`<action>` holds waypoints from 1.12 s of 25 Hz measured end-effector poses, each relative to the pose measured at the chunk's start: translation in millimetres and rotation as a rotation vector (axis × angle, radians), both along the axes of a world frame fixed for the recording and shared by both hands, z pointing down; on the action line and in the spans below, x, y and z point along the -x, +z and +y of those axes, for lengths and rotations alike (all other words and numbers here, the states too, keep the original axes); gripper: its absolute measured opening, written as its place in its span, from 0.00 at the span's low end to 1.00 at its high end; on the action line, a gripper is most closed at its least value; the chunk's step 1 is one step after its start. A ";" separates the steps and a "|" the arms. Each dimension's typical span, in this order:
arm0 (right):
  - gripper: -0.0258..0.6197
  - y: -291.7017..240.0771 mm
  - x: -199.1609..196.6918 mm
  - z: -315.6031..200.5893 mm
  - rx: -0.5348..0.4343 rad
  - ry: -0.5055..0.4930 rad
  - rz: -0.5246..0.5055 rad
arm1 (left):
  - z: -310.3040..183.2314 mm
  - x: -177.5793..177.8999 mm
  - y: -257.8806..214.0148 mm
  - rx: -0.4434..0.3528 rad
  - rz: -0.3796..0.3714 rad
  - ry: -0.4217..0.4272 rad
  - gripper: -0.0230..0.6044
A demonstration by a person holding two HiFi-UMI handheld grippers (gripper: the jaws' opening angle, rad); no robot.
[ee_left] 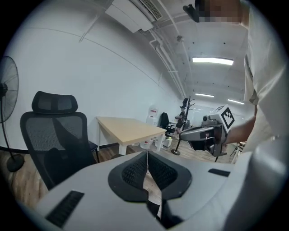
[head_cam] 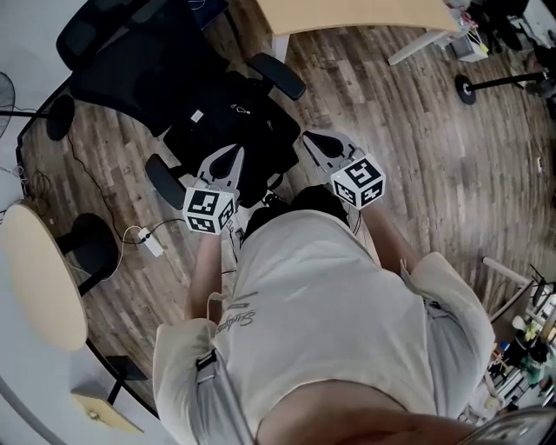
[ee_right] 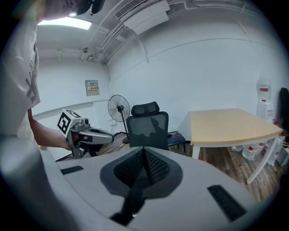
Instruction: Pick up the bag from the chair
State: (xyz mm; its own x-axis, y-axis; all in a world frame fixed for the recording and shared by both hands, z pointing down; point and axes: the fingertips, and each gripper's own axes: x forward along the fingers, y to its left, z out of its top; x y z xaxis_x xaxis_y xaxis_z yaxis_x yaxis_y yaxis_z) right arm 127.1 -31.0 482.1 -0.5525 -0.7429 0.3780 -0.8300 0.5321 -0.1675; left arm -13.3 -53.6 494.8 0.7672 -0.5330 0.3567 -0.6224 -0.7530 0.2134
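Observation:
A black bag (head_cam: 228, 122) with a small white tag lies on the seat of a black mesh office chair (head_cam: 130, 56). In the head view my left gripper (head_cam: 222, 163) hovers at the seat's near edge by an armrest. My right gripper (head_cam: 323, 144) is level with it, just right of the seat. Both have their jaws pressed together, and I see nothing between the pads. In the left gripper view the shut left gripper (ee_left: 146, 163) points past the chair (ee_left: 54, 135). The right gripper view has the shut right gripper (ee_right: 143, 159) facing the chair (ee_right: 146, 122).
A light wooden table (head_cam: 356, 13) stands behind the chair, and a round tabletop (head_cam: 39, 278) is at the left. A white power strip with cables (head_cam: 149, 242) lies on the wood floor. A standing fan (ee_right: 118, 108) is beside the chair.

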 end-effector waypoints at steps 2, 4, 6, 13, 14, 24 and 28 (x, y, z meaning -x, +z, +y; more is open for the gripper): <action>0.03 0.5 9.9 -8.9 -0.010 -0.039 0.030 | -0.7 15.9 5.4 0.020 -0.002 -0.043 0.06; 0.03 0.8 17.4 -20.3 -0.015 -0.078 0.044 | -2.4 27.6 10.3 0.036 -0.006 -0.087 0.06; 0.03 1.9 24.4 -30.4 -0.010 -0.122 0.037 | -2.3 35.0 12.9 0.048 -0.011 -0.130 0.06; 0.03 11.4 46.6 -47.2 -0.018 -0.314 0.038 | 4.8 51.5 26.8 0.102 -0.046 -0.284 0.06; 0.03 12.5 47.6 -48.1 -0.025 -0.354 0.050 | 6.3 53.8 30.6 0.125 -0.041 -0.315 0.06; 0.03 117.5 30.5 -57.3 0.152 -0.533 0.089 | 33.5 65.3 95.3 0.312 -0.070 -0.511 0.06; 0.03 158.3 25.0 -47.0 0.209 -0.553 0.131 | 50.4 65.7 146.8 0.418 -0.062 -0.530 0.06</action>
